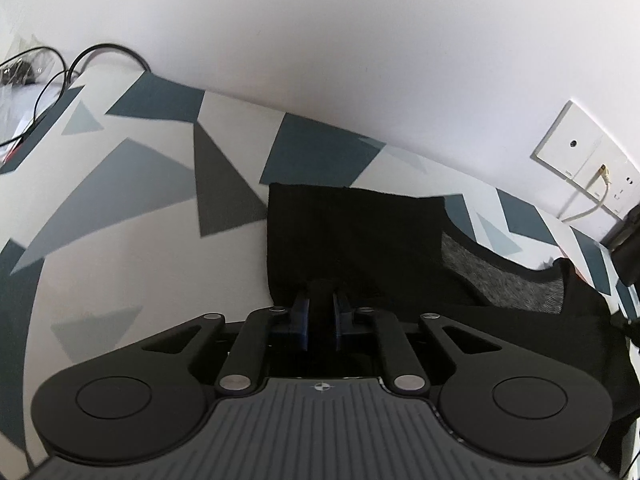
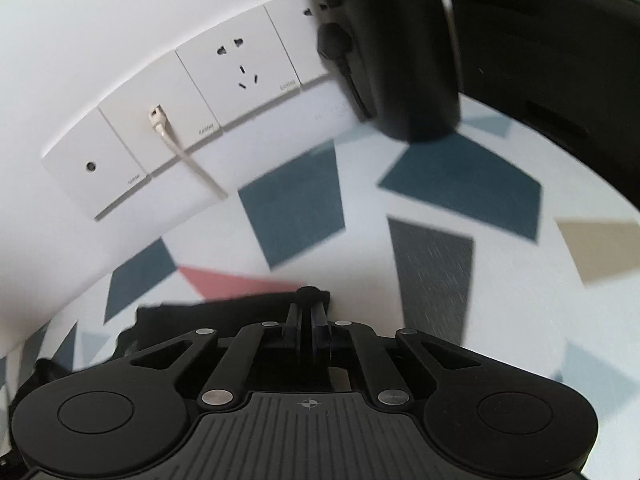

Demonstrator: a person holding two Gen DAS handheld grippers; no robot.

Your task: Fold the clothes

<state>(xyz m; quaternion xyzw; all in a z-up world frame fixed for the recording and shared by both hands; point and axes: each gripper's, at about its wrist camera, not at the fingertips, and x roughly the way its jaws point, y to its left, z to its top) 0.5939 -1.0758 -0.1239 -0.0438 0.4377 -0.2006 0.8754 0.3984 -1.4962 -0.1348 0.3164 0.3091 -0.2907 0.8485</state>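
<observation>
1. On the patterned tablecloth [image 1: 132,240], you are working a black garment [image 1: 352,232] that is lying partly flat, with a grey-lined neck opening [image 1: 504,276] showing off toward your right side in the left wrist view.

2. You are holding the left gripper [image 1: 321,300] nearly closed, its jaws pinching a raised ridge of the black cloth; the rest of the garment is spreading straight ahead of it and away to the right.

3. You are holding the right gripper [image 2: 310,312] closed too, with a small tuft of the black fabric [image 2: 224,308] poking out just past its tips. From there the cloth is trailing off to the left and below it, toward your other hand.

4. Judging by both views, the garment's long axis is running between your two grippers, so each hand is gripping one end of the same edge; neither is clearly nearer to the bulk, though the left one is sitting over more of it.

5. Whatever fold comes next probably depends on you moving both pinched points together along that shared edge, keeping it taut.

6. Ahead of the right gripper, wall sockets [image 2: 236,68], a white cable [image 2: 188,156] and a dark object [image 2: 404,52] are standing near; you are likely needing room there.
</observation>
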